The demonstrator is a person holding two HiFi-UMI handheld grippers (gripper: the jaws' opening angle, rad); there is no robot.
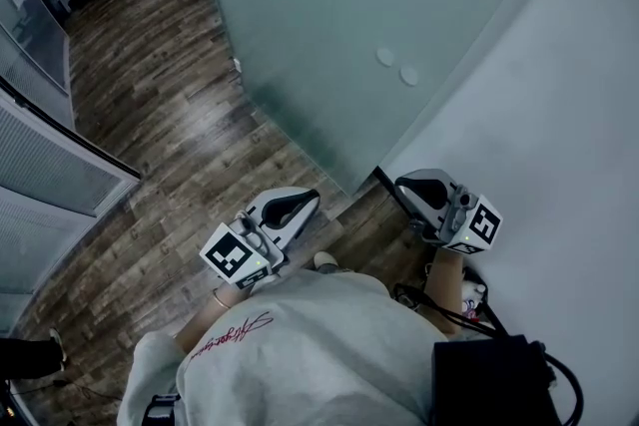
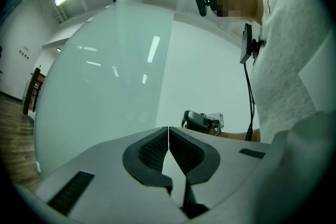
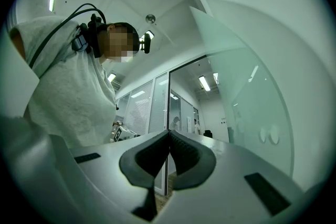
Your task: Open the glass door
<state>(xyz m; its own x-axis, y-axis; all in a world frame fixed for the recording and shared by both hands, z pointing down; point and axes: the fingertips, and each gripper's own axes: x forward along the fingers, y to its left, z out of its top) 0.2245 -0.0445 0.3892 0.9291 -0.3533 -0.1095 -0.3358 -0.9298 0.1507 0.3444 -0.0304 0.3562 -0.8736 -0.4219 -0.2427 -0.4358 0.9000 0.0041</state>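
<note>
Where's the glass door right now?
In the head view the glass door fills the upper centre, its lower corner meeting the wood floor just left of the right claw, with the white wall on its right.

Sweatshirt [image 1: 329, 354], grey: red cursive lettering [image 1: 232, 334] at 7 o'clock in the head view, not legible. Left claw [image 1: 312, 197] marker cube [image 1: 238, 256] and right claw [image 1: 401, 181] marker cube [image 1: 477, 224]: black-and-white square patterns, no letters or numbers.
</note>
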